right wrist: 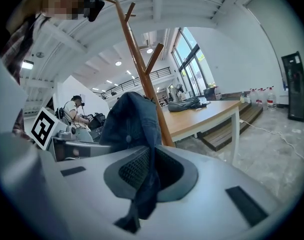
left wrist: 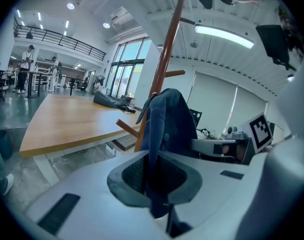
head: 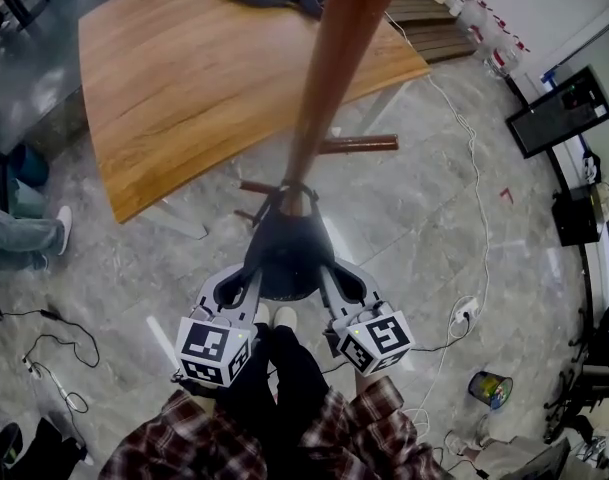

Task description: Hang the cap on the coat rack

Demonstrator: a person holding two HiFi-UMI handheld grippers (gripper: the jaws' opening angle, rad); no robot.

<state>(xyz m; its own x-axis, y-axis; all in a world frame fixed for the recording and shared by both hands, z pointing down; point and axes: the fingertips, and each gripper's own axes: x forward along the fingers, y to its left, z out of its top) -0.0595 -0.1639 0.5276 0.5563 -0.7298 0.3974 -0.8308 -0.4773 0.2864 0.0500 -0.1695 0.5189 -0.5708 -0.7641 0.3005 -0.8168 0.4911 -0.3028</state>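
The left gripper [left wrist: 154, 176] and right gripper [right wrist: 149, 171] each stand narrow, clamped on an edge of the dark blue denim cap [head: 289, 253]; the cap sits between them against the pole of the brown wooden coat rack [head: 329, 68], beside its lower pegs; a multicoloured can [head: 489, 388] stands on the floor, contents indiscernible.

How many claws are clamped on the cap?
2. The left claw pinches the cap's left edge, the right claw its right edge. Neither is hidden.

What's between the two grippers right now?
The dark blue cap, pinched by the left gripper and right gripper; the head view shows it.
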